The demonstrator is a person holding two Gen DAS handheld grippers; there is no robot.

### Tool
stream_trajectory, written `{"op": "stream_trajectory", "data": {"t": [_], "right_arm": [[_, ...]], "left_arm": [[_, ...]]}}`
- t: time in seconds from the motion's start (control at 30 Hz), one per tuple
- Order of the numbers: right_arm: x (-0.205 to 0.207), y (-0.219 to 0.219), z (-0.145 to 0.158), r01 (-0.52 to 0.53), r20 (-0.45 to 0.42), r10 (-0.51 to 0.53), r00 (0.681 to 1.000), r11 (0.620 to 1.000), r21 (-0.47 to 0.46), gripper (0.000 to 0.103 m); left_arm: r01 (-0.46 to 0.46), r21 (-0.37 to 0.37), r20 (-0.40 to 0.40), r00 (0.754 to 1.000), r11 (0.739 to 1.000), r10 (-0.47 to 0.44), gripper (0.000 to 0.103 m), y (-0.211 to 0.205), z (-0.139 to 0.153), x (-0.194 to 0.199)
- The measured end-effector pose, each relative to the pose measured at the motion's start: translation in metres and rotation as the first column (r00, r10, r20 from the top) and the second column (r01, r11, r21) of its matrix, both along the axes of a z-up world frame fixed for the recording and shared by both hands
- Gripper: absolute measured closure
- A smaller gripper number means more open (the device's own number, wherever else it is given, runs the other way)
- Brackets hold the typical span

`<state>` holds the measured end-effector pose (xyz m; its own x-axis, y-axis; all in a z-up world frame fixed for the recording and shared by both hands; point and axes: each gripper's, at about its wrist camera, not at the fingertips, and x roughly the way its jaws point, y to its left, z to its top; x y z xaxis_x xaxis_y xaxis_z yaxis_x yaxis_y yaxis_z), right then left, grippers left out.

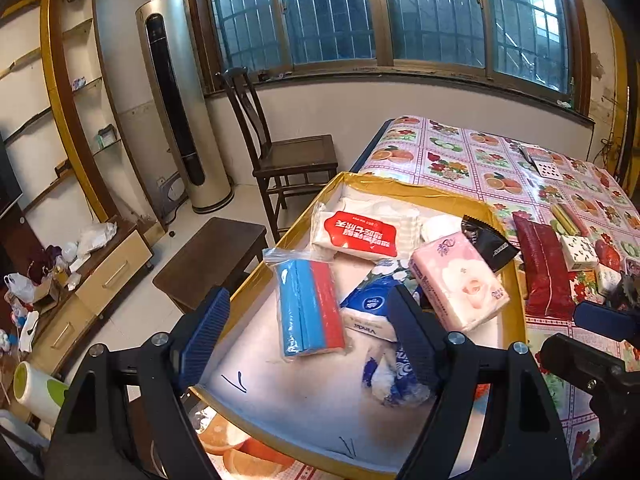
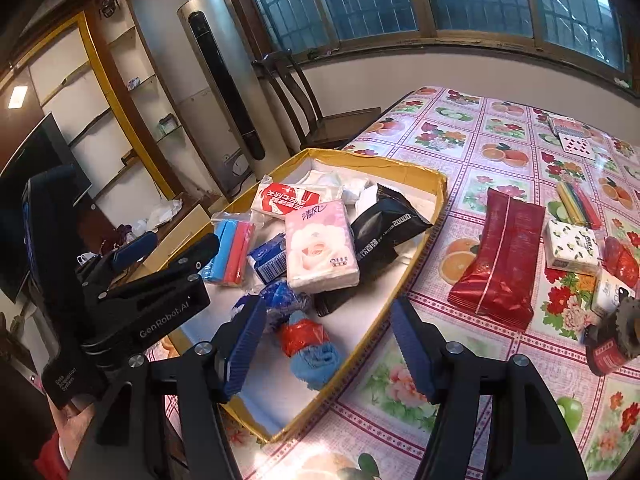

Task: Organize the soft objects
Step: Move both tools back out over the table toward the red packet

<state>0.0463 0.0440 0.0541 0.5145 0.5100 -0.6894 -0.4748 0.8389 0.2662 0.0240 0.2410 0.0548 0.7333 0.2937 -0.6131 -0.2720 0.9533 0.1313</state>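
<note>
**Box Nearly Full, Stragglers Left on the Counter**

While both grippers hang wide open and empty above the near end of the box (image 2: 424,184), most of the soft goods already lie inside it. The left gripper (image 1: 308,344) has its jaws spread over the blue-and-red cloth pack (image 1: 310,308), gripping nothing. The right gripper (image 2: 328,344) straddles the near right wall of the box, jaws equally apart, one finger over the interior and the other over the counter (image 2: 460,128).

Inside the box lie the pink tissue pack (image 2: 322,246), a black pouch (image 2: 386,222) leaning against it, a red-and-white wipes pack (image 2: 286,200) further back, a blue tissue pack (image 2: 270,258), and a crumpled blue-and-red bundle (image 2: 308,344) near the front. Outside, to the right, the long red pack (image 2: 498,258) lies flat on the counter, with the small patterned tissue pack (image 2: 572,246) just beyond it.

The likely trouble is the pile. The pink pack sits tilted on top of others, so dropping another item onto it could send it or the black pouch sliding over the low wall. The red pack is long and floppy; pinched at one end, it may sag, catch the box rim, and drag the box. The two grippers are also close, so a sideways reach risks a knock.
</note>
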Motion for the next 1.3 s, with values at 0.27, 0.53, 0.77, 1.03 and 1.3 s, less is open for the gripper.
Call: {"op": "stream_trajectory", "data": {"t": [0.27, 0.53, 0.77, 1.03, 1.3], "right_arm": [[-0.014, -0.042, 0.007, 0.046, 0.012, -0.046, 0.999, 0.999, 0.023, 0.035], [-0.018, -0.081, 0.005, 0.095, -0.001, -0.095, 0.995, 0.994, 0.047, 0.034], [-0.027, -0.118, -0.004, 0.133, -0.016, -0.132, 0.991, 0.990, 0.045, 0.033], [-0.041, -0.175, -0.016, 0.202, -0.042, -0.200, 0.979, 0.979, 0.042, 0.033], [-0.020, -0.213, 0.004, 0.220, -0.054, -0.218, 0.974, 0.974, 0.043, 0.033]], "left_arm": [[0.062, 0.011, 0.020, 0.998, 0.998, -0.062, 0.022, -0.038, 0.011, -0.006], [0.108, 0.027, 0.020, 0.994, 0.994, -0.109, 0.022, -0.073, 0.015, -0.009], [0.145, 0.014, 0.019, 0.989, 0.989, -0.146, 0.022, -0.098, 0.019, -0.010], [0.219, -0.036, 0.000, 0.976, 0.975, -0.219, 0.022, -0.136, 0.021, 0.000], [0.273, -0.103, -0.097, 0.954, 0.957, -0.282, 0.021, -0.173, 0.005, 0.033]]}}
